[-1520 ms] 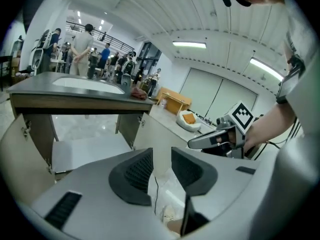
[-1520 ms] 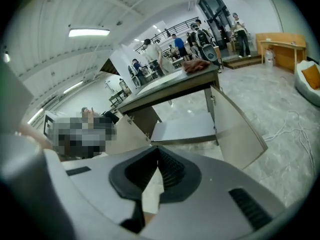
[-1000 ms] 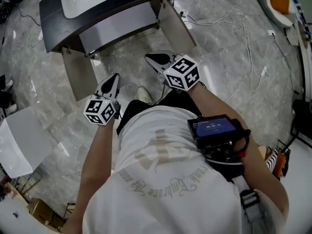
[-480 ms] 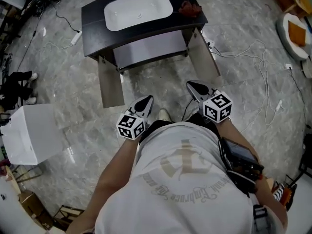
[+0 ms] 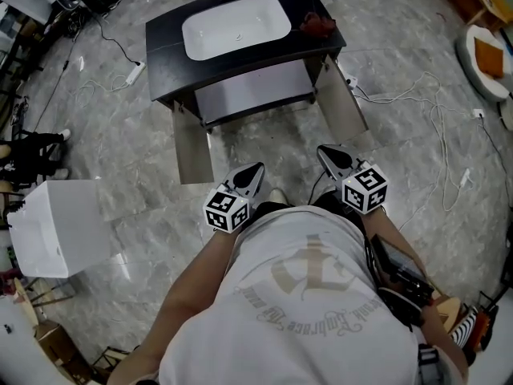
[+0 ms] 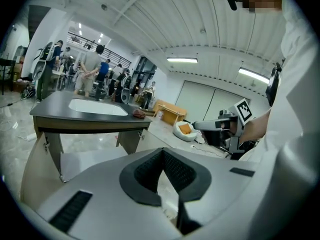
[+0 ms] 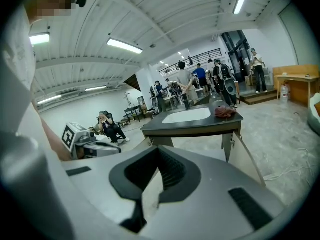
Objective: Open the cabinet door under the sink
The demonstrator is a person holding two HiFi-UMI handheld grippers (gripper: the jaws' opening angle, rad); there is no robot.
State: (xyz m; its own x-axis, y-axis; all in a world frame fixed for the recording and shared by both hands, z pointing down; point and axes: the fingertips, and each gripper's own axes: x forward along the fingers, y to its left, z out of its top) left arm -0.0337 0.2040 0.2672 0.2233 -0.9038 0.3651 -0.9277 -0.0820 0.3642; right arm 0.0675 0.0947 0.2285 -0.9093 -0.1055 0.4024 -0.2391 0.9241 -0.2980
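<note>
I noted both cabinet doors [image 5: 191, 147] standing wide under the sink [image 5: 235, 26] at twelve o'clock, left gripper [image 5: 255, 171] and right gripper [image 5: 329, 154] closed, empty, well apart from them; I judged a careless forward step could strike a door.

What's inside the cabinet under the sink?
The left door and right door stand open. From above, only a pale grey panel shows below the countertop, with no items visible. The countertop covers the rest of the inside.

sink [image 5: 236, 27] on cabinet [image 5: 250, 87] — doors [image 5: 191, 145] open either side.
</note>
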